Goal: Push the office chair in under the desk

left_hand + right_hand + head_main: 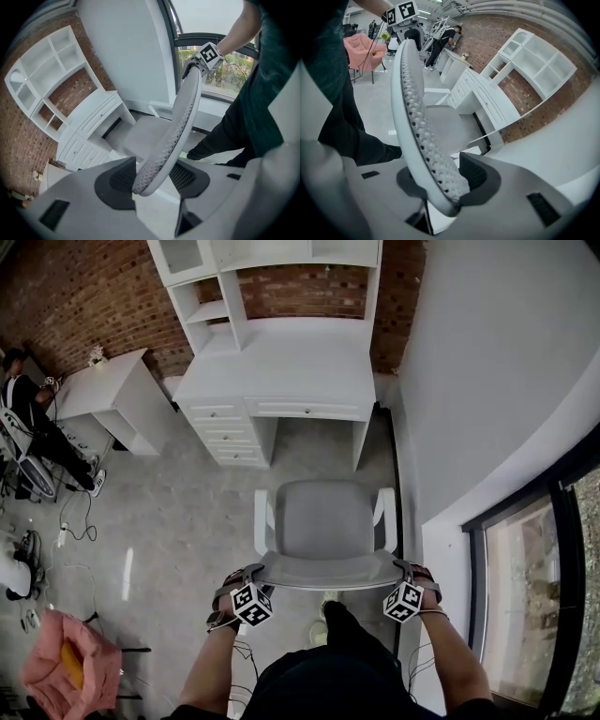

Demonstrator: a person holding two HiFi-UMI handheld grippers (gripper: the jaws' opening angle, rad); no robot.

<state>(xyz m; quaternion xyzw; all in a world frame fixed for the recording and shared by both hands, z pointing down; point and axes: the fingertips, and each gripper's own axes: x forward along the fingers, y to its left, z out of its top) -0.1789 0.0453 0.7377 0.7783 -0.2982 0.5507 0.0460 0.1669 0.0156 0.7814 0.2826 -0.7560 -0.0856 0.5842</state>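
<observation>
A white office chair stands in front of the white desk (281,371), its grey seat (322,518) just outside the knee gap. My left gripper (246,577) is shut on the left end of the backrest's top edge (330,573). My right gripper (410,571) is shut on the right end. In the left gripper view the perforated backrest rim (180,126) runs between the dark pads (117,180) of the left gripper (150,180). The right gripper view shows the same rim (415,117) wedged in the right gripper (445,185), with the desk (487,101) beyond.
A white shelf hutch (225,277) sits on the desk against the brick wall. A smaller white desk (103,390) and a person (28,418) are at the left. A pink chair (70,667) is at the near left. A white wall (487,381) and a window (534,596) close the right side.
</observation>
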